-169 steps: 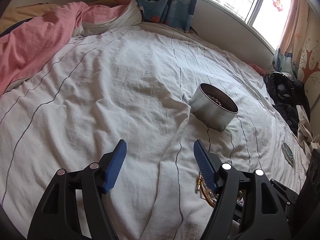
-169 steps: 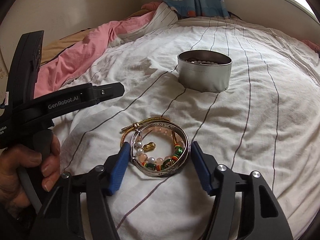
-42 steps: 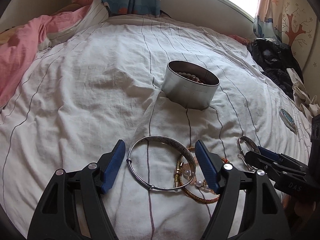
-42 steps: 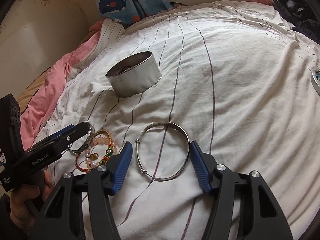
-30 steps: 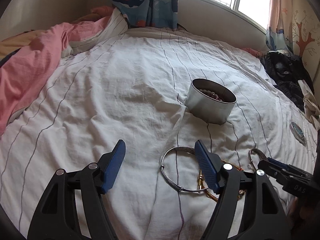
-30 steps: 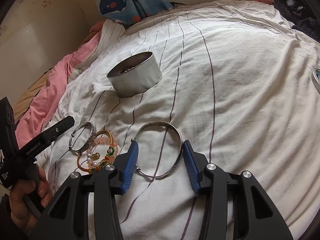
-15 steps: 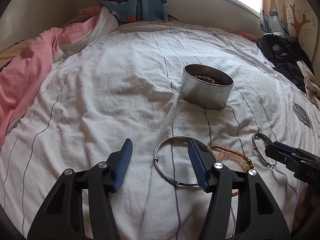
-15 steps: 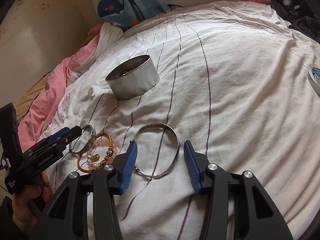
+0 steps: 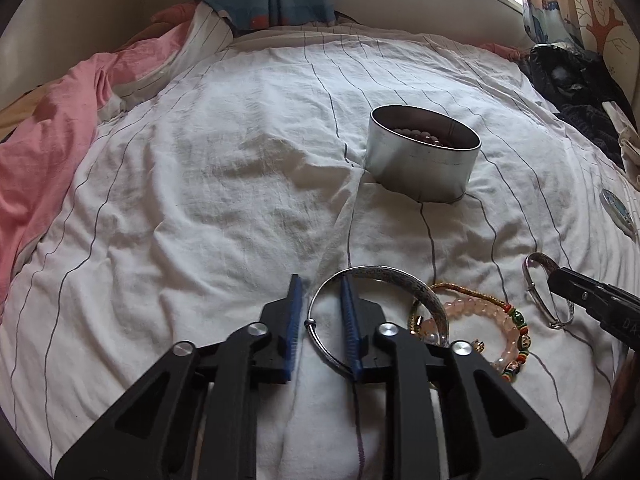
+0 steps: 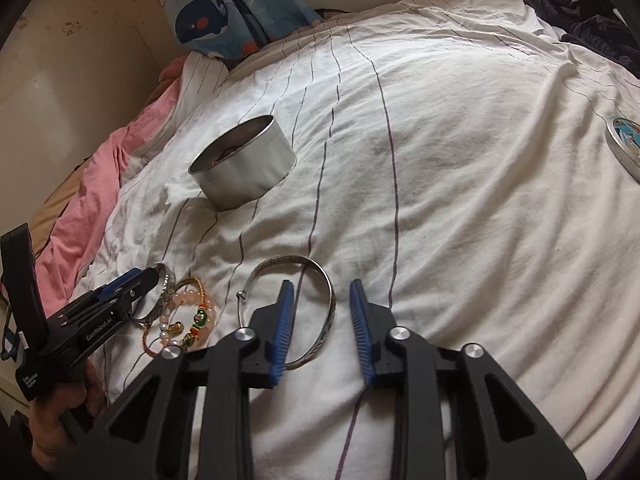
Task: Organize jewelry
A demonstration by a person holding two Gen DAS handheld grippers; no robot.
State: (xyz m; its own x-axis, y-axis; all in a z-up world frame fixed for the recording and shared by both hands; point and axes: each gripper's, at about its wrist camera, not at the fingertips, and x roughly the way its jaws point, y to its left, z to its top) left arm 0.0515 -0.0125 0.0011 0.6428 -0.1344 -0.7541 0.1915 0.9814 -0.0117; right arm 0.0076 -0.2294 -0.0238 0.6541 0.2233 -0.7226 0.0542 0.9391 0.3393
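Lifting now, with left gripper (image 9: 320,284) and right gripper (image 10: 320,286) just narrowed to slim gaps astride unpinched rims, the wider silver bangle (image 9: 380,270) or slimmer silver bangle (image 10: 288,258) could be dropped.

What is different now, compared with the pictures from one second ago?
Both tongs have just been closing. The left tongs now straddle the rim of the wide silver bangle, and the right tongs straddle the rim of the thin bangle. A gap still shows at each. The tin, bead bracelets and bed sheet stayed as they were.
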